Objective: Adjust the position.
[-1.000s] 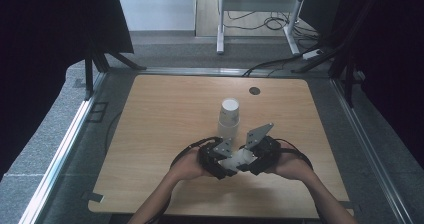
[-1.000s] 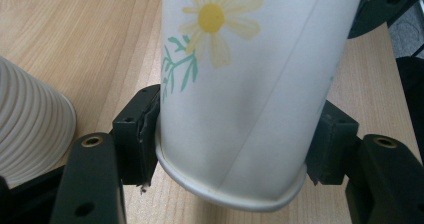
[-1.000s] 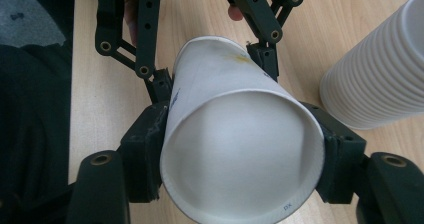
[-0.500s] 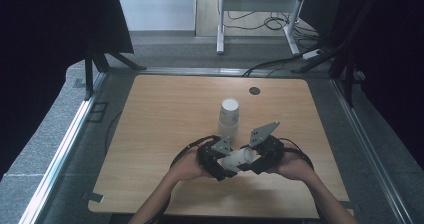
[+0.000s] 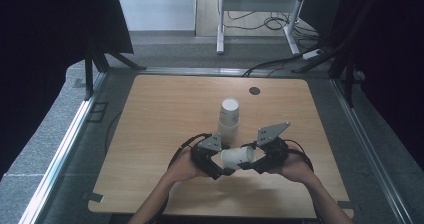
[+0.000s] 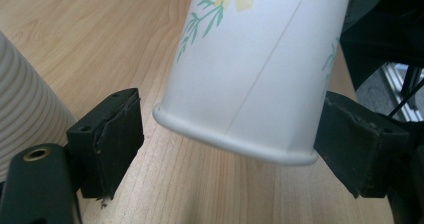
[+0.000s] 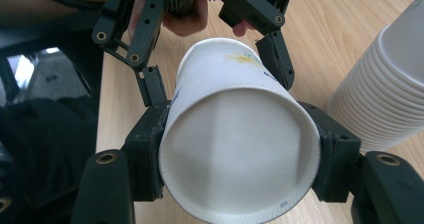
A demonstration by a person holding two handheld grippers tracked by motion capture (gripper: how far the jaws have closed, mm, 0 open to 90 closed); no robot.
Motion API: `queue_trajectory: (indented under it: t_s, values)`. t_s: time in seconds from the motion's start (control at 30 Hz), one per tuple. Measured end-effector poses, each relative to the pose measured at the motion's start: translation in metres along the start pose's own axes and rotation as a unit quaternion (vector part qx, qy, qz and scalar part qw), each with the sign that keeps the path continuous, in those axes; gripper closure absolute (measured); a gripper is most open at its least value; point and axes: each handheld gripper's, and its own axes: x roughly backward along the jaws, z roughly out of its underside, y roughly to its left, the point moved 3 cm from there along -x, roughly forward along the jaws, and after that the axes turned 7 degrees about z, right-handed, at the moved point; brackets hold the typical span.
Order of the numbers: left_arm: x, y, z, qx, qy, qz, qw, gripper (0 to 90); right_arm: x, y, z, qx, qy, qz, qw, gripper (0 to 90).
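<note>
Paper cup (image 5: 238,157) lies sideways in our right gripper (image 7: 240,149), clamped near its base; our left gripper (image 6: 225,144) stands open around its rim, cup stack (image 5: 229,115) half hidden.

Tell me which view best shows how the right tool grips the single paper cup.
The right gripper view: the paper cup lies on its side, base toward the camera, both jaws of the right tool pressed on its sides. The left gripper view shows its rim end between open jaws of the left tool. The high view shows it small.
</note>
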Motion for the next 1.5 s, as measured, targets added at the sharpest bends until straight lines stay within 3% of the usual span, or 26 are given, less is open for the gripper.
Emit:
queue_trajectory:
  t_s: [0.3,0.57,0.8,1.1,1.5]
  values:
    - [0.001,-0.002,0.000,-0.007,-0.013,0.004,0.9999,15.2,0.004,-0.002,0.008,-0.021,-0.049,-0.005,0.9986,36.5]
    - [-0.001,-0.003,0.000,-0.011,-0.012,0.006,0.9998,15.8,0.005,-0.003,0.017,-0.044,-0.092,-0.015,0.9947,36.6]
    - [0.000,-0.003,-0.001,-0.013,-0.023,0.013,0.9996,18.0,0.004,-0.003,0.023,-0.053,-0.113,-0.022,0.9919,36.5]
    - [0.003,-0.005,0.000,-0.017,-0.039,0.025,0.9988,25.3,0.004,-0.002,0.027,-0.048,-0.122,-0.029,0.9910,36.5]
    - [0.004,-0.006,0.002,-0.028,-0.030,0.019,0.9990,32.0,0.001,-0.001,0.026,-0.039,-0.114,-0.032,0.9922,36.5]
